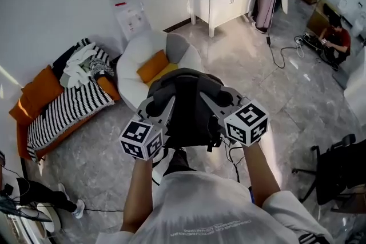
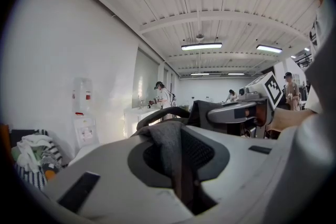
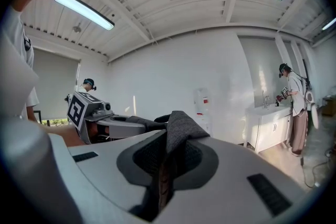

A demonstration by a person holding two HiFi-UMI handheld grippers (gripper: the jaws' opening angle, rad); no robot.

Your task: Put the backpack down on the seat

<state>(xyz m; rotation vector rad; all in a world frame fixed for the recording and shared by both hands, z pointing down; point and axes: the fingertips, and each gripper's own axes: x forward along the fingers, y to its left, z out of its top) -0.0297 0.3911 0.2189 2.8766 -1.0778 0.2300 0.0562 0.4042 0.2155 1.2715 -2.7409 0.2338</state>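
The left tongs [image 2: 176,147] are clamped on a grey strap [image 2: 167,141], and the right tongs [image 3: 167,162] are clamped on a second strap [image 3: 179,126], with fabric bunched between each pair of jaws. Both lift the black backpack [image 1: 186,108], which hangs in the air just short of the white seat [image 1: 132,78] on the person's side, touching nothing.

Each hold is a narrow pinch of fabric, so a strap could slide out as the load swings towards the seat. The seat is rounded and partly taken up by cushions, so a bag set near its edge may tip off.

Count: two tongs, two straps, one backpack, one seat, and two cushions on it, orange [image 1: 153,66] and grey [image 1: 178,46].
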